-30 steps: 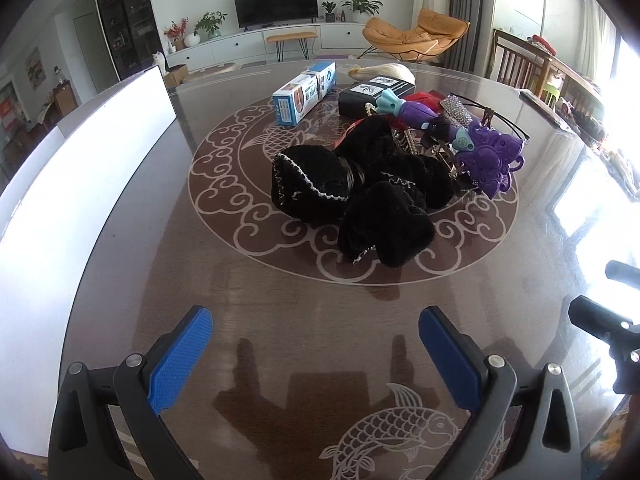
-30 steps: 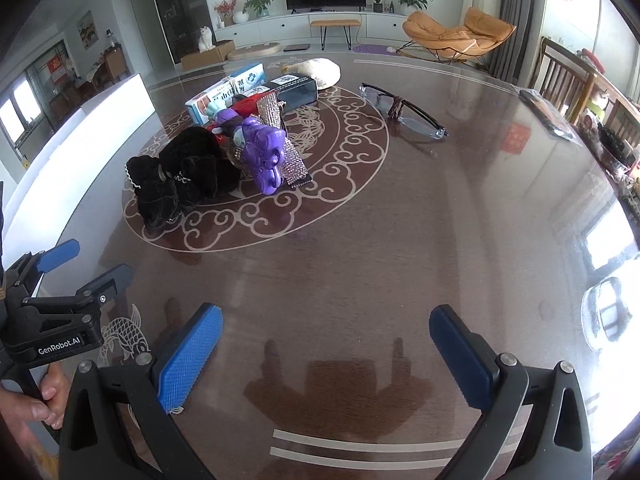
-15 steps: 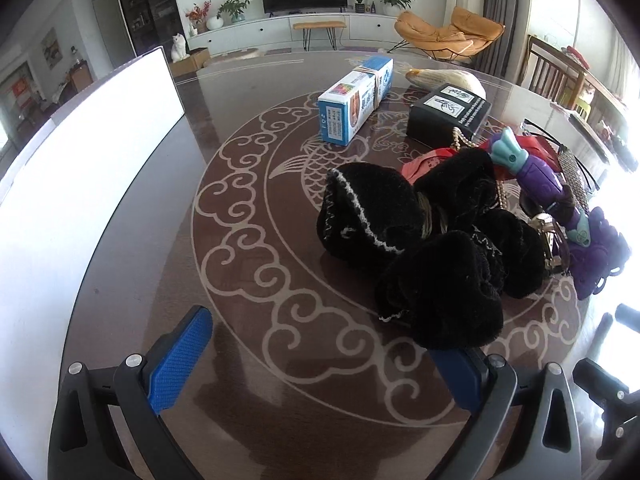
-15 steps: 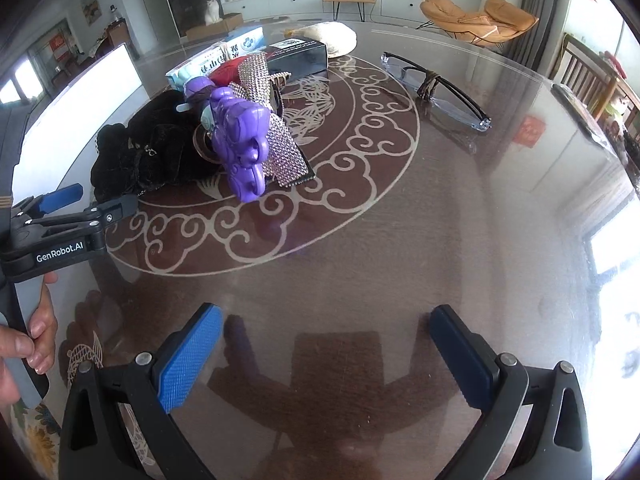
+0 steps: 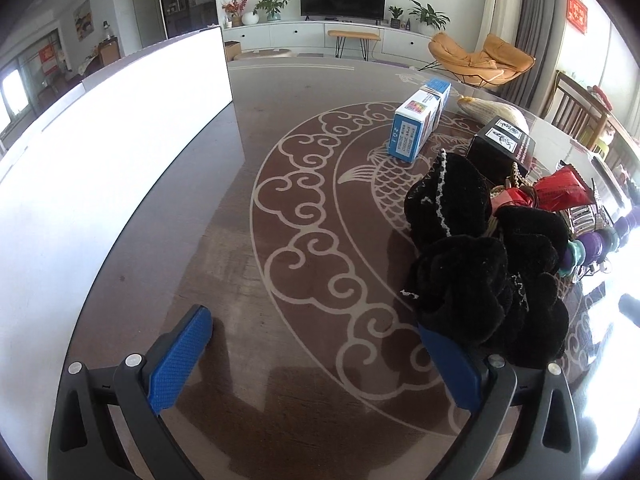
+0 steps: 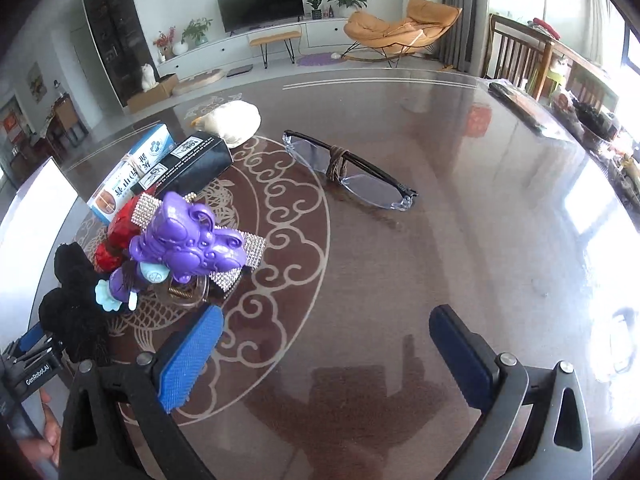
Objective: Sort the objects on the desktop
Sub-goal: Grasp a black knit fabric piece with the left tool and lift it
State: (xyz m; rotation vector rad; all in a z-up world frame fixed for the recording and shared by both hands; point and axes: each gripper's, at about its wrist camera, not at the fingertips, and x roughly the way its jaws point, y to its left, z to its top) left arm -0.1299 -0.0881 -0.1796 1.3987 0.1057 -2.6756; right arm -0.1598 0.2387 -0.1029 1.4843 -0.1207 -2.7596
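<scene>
A round, dark brown worktop point(image 5: 304, 148) with a pale cloud-and-fish pattern carries a heap of small things, and the black fabric pile point(image 5: 480, 264) at its middle serves as the landmark here.

The left hand-held gripper point(image 5: 316, 334) hangs low over the worktop just in front of the black pile, its blue-padded jaws spread wide and grasping nothing. Its right pad point(image 5: 448, 364) sits right at the pile's near edge; whether it touches the fabric is unclear. Behind the pile stands a blue and white box point(image 5: 418, 118), with a black box point(image 5: 500, 148) just to the right of that. A red wrapped item point(image 5: 560, 190) lies against the pile's far right side, and a purple toy point(image 5: 592, 242) shows at its right edge.

In the right wrist view, the right hand-held gripper point(image 6: 326, 340) is also released, jaws wide apart over bare worktop, to the right of the pile point(image 6: 76, 304). The purple toy point(image 6: 188, 240) rests on a rhinestone strip point(image 6: 236, 258) just right of the pile, close to the left pad point(image 6: 192, 354). Glasses point(image 6: 348, 170) lie well apart from the pile, farther right and back. A white bundle point(image 6: 232, 122) sits behind the boxes. A hand point(image 6: 46, 430) grips the left tool at the lower left edge.
</scene>
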